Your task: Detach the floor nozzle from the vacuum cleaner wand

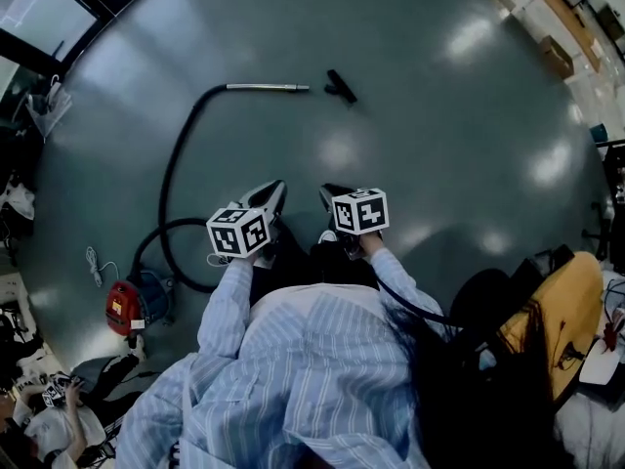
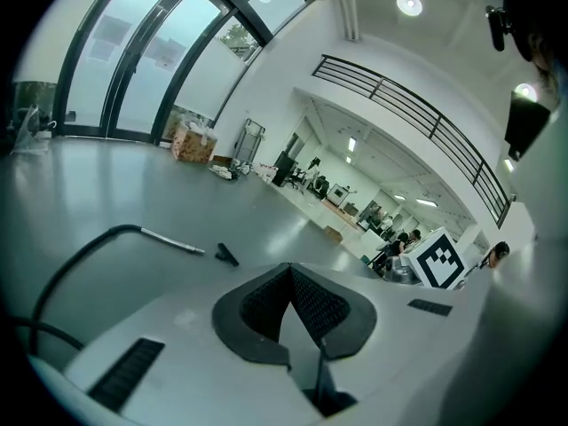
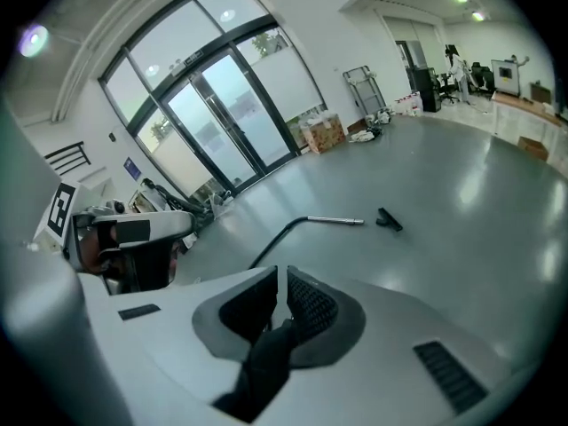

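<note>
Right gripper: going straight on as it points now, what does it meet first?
Nothing close. The right gripper points across floor toward the black hose just before the metal wand; likely that hose first, though depth is unclear.

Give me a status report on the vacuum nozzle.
Left gripper shut, empty; right gripper shut, empty. Nozzle lies on floor, apart from wand tip. Nothing in the way.

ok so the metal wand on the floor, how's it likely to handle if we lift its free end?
The wand looks like a straight metal tube: probably stiff, and smooth enough to be slippery to grip. Being round, it may roll if nudged. The black hose joined to it curves loosely, so it would likely drag and tug.
</note>
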`<state>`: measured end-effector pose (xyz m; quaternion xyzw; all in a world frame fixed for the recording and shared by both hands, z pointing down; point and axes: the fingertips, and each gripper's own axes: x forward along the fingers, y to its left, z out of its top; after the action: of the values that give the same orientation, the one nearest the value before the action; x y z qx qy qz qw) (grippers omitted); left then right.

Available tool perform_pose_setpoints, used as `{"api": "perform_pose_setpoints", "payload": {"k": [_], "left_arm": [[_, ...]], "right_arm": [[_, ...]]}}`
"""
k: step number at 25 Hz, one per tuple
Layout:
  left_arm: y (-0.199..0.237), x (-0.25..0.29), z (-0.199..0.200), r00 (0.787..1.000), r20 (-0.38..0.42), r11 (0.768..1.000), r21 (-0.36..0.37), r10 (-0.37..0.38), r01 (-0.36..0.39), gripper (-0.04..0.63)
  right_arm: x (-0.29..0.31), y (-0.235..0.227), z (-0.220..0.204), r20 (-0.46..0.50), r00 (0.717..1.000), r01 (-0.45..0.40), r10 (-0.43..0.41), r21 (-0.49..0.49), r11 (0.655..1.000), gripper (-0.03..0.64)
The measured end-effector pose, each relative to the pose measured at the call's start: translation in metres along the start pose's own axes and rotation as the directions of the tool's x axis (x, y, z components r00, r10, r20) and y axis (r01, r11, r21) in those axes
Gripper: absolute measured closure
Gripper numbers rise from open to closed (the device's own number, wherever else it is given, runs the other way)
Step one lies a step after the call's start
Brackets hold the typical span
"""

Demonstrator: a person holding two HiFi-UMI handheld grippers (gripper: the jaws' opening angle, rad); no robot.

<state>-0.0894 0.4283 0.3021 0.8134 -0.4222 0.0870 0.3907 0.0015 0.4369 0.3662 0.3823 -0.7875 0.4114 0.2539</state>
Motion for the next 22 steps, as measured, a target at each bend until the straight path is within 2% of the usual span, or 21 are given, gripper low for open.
{"api": "perform_pose_setpoints", "payload": {"k": [8, 13, 17, 22], "left_arm": [[0.011, -0.012, 0.004, 0.999, 0.021, 0.999, 0.029, -0.024, 0.024, 0.589], [0.015, -0.028, 0.018, 0.999, 0.012, 0.998, 0.059, -0.039, 0.038, 0.589], [0.037, -0.044, 0.021, 0.999, -0.011, 0.996, 0.079, -0.044, 0.045, 0.589], [0.065, -0.054, 0.023, 0.998, -0.024, 0.996, 0.064, -0.061, 0.062, 0.589]], "right_arm": [[0.013, 0.019, 0.007, 0.04, 0.999, 0.008, -0.008, -0.016, 1.0, 0.577], [0.01, 0.039, 0.021, 0.052, 0.998, 0.014, -0.016, 0.033, 0.999, 0.577], [0.026, 0.06, 0.021, 0.042, 0.999, 0.025, -0.026, 0.038, 0.999, 0.577], [0.041, 0.076, 0.026, 0.043, 0.998, 0.051, -0.053, 0.032, 0.998, 0.577]]}}
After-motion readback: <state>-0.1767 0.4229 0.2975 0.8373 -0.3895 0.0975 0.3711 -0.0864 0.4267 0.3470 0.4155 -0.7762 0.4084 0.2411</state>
